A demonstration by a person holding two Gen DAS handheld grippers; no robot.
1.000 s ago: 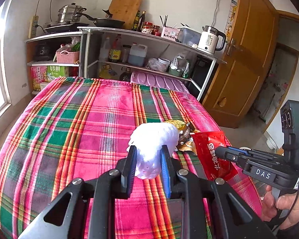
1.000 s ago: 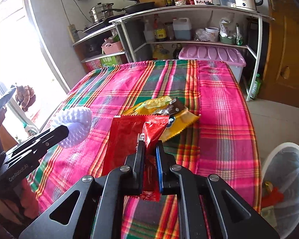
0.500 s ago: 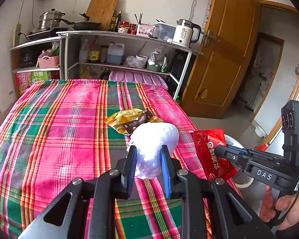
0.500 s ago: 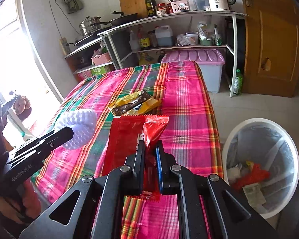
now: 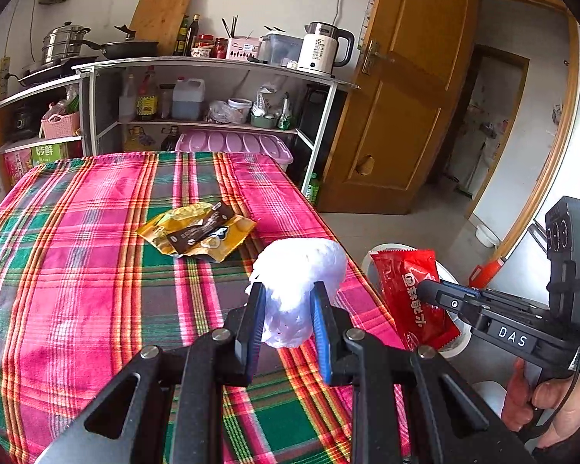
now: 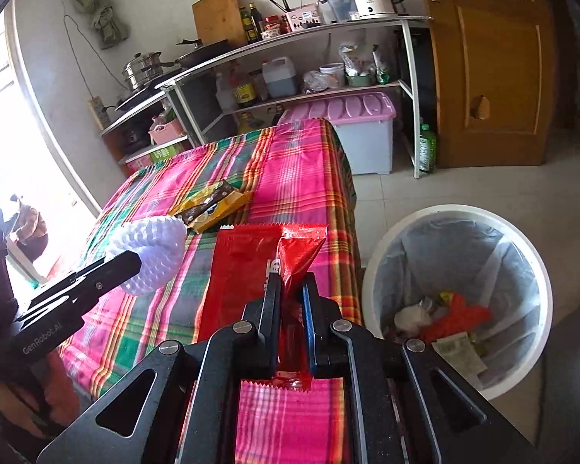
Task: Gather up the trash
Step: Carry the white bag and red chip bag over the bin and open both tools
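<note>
I have both tools loaded: my left gripper (image 5: 288,301) is clamped on a white foam fruit net (image 5: 299,270), its fingers pressing in on either side of the bulging mesh, and my right gripper (image 6: 290,290) is pinched tight on a red snack wrapper (image 6: 266,255), which hangs flat and crinkled between the pads. Both pieces are lifted clear of the plaid tablecloth (image 5: 77,270), carried above its near right corner, the one closest to the bin. Just beyond that corner, down on the tiled floor, stands the white trash bin (image 6: 537,270) with its clear liner; some rubbish already lies at its bottom, an orange wrapper, some paper and something pale, so I judge that part of the collecting is done. Neither held piece is over the bin's mouth yet: in the right wrist view the red wrapper sits left of the rim, above the cloth's edge. Farther along the table, toward the middle of the right edge, a yellow and brown wrapper pile (image 5: 197,232) lies untouched on the cloth. So, as I read it, two drops are pending, then one more pick for that pile. Behind the table stands the kitchen shelf unit (image 5: 212,65).
</note>
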